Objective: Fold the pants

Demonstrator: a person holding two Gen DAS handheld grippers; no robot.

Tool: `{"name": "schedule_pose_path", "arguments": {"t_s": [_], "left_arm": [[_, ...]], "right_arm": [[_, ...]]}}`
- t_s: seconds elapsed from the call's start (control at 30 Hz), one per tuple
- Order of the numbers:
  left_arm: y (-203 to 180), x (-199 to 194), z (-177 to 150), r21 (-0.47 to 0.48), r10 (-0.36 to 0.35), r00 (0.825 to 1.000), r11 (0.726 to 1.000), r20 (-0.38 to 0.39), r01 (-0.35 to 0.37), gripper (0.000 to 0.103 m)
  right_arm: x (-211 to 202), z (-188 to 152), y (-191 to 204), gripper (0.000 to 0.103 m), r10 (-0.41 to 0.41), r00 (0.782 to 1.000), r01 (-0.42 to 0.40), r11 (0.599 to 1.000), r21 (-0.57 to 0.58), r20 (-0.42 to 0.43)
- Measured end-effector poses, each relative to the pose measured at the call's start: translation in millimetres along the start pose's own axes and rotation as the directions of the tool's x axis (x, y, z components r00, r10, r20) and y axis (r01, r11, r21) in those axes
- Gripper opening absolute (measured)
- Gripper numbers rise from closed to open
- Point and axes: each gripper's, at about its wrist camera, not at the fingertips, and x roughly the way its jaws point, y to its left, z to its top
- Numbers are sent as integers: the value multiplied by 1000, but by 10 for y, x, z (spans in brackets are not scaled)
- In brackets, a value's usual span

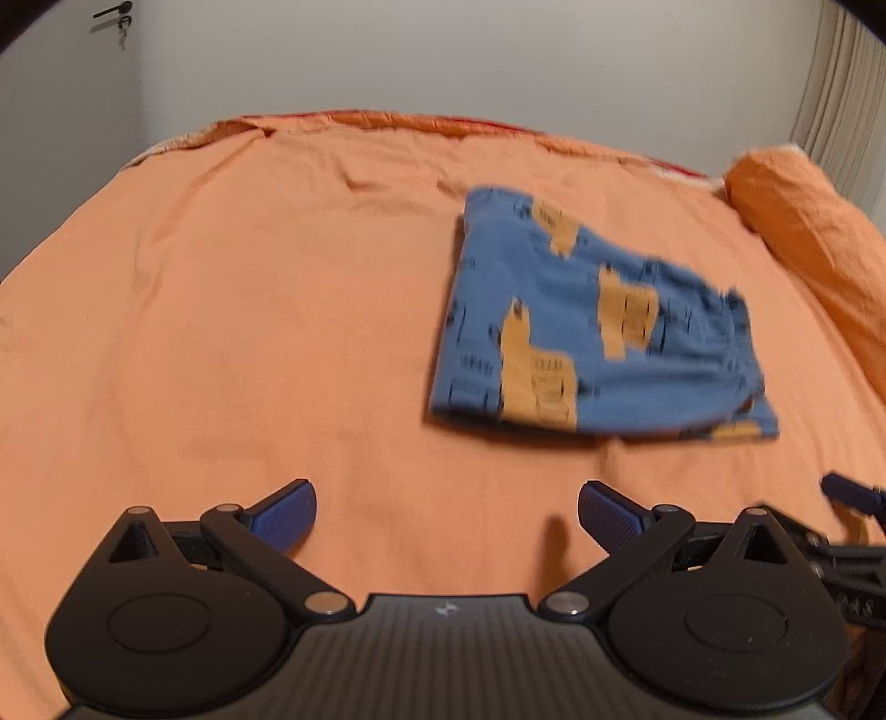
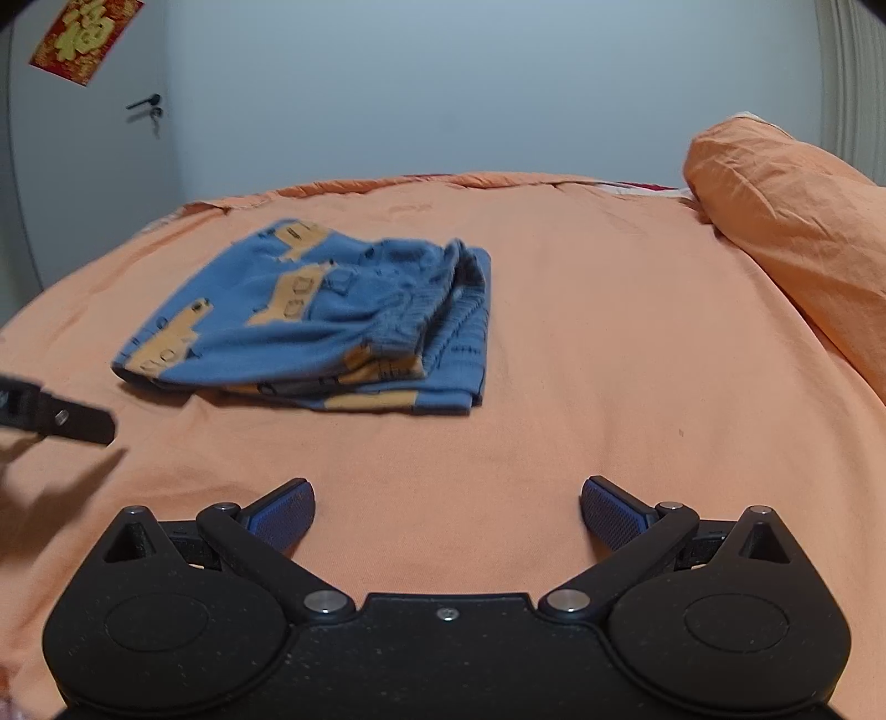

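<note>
from the left wrist view, the left gripper [image 1: 446,512] hangs above the orange bedsheet [image 1: 221,332] with its blue-padded fingers [image 1: 285,512] spread wide and nothing between them. the pants [image 1: 587,315] — blue with tan block shapes, a little blurred here — lie folded into a compact stack on the sheet, ahead and to the right of the gripper and well apart from it. an orange pillow [image 1: 803,232] sits at the far right edge of the bed, and part of the right gripper [image 1: 853,498] pokes in at the right border (too little of it shows there to read its opening). a door handle [image 1: 113,11] shows on the wall at top left.

from the right wrist view, the right gripper [image 2: 447,509] also stands wide open and empty over the sheet. the pants [image 2: 310,321] lie ahead and to the left — layers stacked, the gathered waistband edge facing right. the pillow [image 2: 792,232] is at the right, a black piece of the left gripper [image 2: 61,418] enters at the left border, and a red paper decoration [image 2: 83,39] hangs on the door.
</note>
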Motion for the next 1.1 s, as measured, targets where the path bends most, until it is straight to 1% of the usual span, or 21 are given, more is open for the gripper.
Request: {"name": "schedule_pose_path", "arguments": {"t_s": [0.03, 0.13, 0.17, 0.3, 0.37, 0.43, 0.47, 0.53, 0.73, 0.87, 0.93, 1.0, 1.1], "left_arm": [[-1, -24, 55, -10, -1, 1000, 1000, 31, 1, 103], [17, -90, 202, -5, -28, 990, 1000, 138, 29, 103], [12, -86, 263, 4, -34, 987, 999, 156, 34, 103], [-20, 41, 507, 40, -56, 981, 998, 187, 49, 103], [-14, 143, 571, 69, -62, 976, 996, 207, 49, 103], [-8, 266, 605, 87, -48, 975, 996, 218, 30, 103], [2, 320, 623, 84, -33, 975, 996, 219, 15, 103], [48, 422, 634, 67, -16, 975, 998, 221, 1, 103], [190, 617, 640, -1, -32, 978, 999, 205, 33, 103], [250, 674, 610, -31, -72, 977, 996, 200, 80, 103], [279, 693, 575, -40, -110, 973, 992, 203, 120, 103], [285, 709, 538, -36, -152, 967, 986, 203, 163, 103], [243, 717, 488, 0, -179, 963, 983, 203, 183, 103]], "right_arm": [[-47, 35, -61, 102, 7, 999, -6, 1000, -3, 31], [-107, 229, -227, 102, -43, 993, 45, 999, -14, 113], [-89, 314, -295, 102, -40, 991, 42, 999, -9, 126], [118, 665, -520, 102, 41, 991, -43, 999, 12, 127], [238, 806, -572, 102, 63, 988, -65, 998, 12, 138], [341, 907, -582, 102, 72, 981, -74, 997, 8, 178], [398, 945, -583, 102, 85, 979, -88, 996, 4, 184], [561, 1027, -565, 102, 123, 978, -125, 992, 4, 168], [930, 1154, -507, 102, 215, 971, -216, 976, 4, 107], [1091, 1158, -453, 102, 277, 959, -277, 961, -11, 64], [1160, 1142, -444, 102, 307, 950, -306, 952, -29, 54], [1255, 1142, -459, 102, 328, 944, -327, 944, -32, 36], [1407, 1144, -513, 102, 360, 933, -360, 933, -8, 0]]}}
